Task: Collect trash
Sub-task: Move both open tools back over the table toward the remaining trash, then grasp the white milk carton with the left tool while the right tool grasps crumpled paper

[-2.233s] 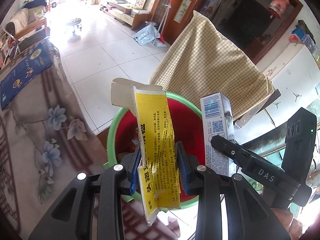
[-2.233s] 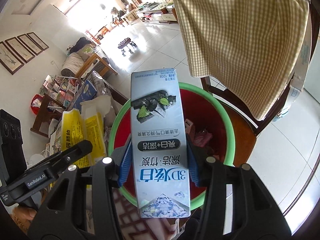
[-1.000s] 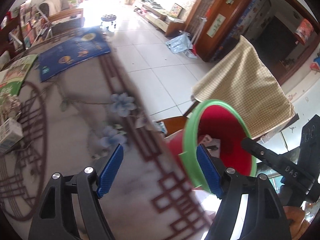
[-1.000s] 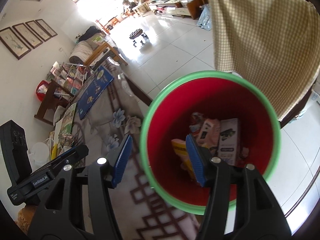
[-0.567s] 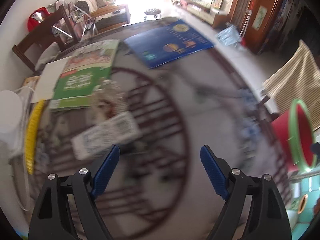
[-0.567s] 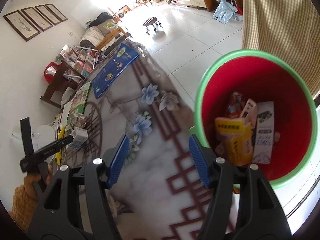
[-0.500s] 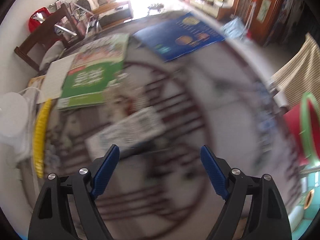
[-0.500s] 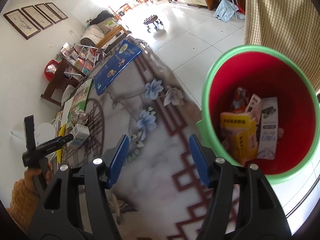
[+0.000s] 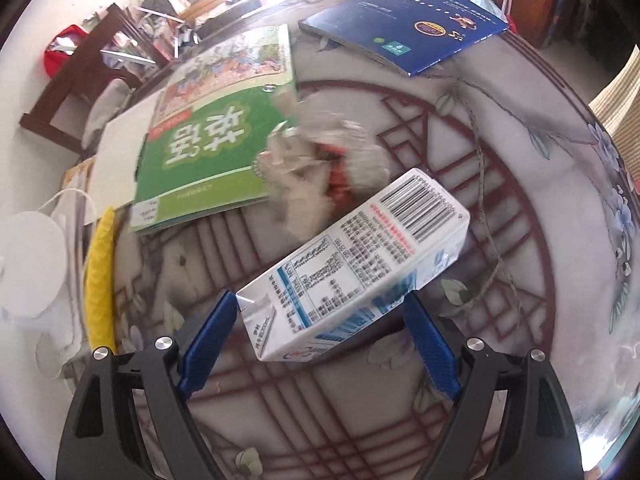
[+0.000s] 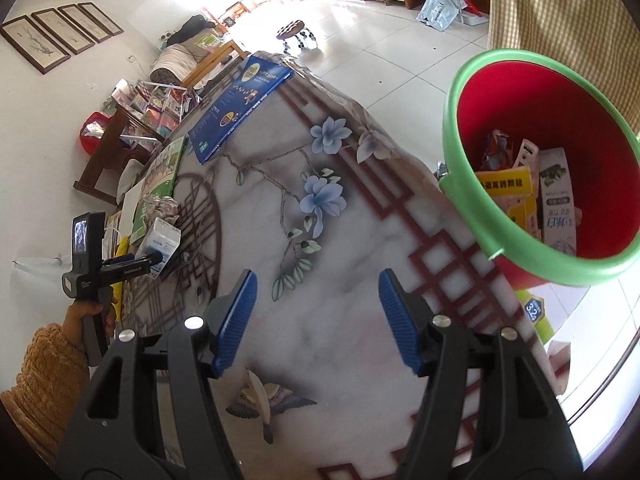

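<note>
A white milk carton [image 9: 360, 256] lies on its side, slantwise, on the patterned table [image 9: 360, 408]. My left gripper [image 9: 319, 300] points down over it with its jaws opening; the carton's near end lies between the blue pads, which do not press on it. A crumpled clear wrapper [image 9: 320, 160] sits just beyond the carton. My right gripper [image 10: 317, 280] hangs open over bare table with nothing between its fingers. To its right stands the red bin with a green rim [image 10: 468, 216], holding a yellow box [image 10: 508, 192] and a toothpaste box [image 10: 558, 208]. The right wrist view also shows the left gripper [image 10: 148, 258] at the carton [image 10: 160, 240].
A green book [image 9: 212, 152] and a blue book [image 9: 404, 20] lie at the table's far side. A yellow strip [image 9: 100, 272] and a white round object [image 9: 24, 264] sit at the left edge. A chair with a checked cloth [image 10: 560, 12] stands behind the bin.
Both boxes have left my grippers and lie in the bin. My left gripper swung from the bin across the table to the carton, jaws wider. My right gripper drew back over the table.
</note>
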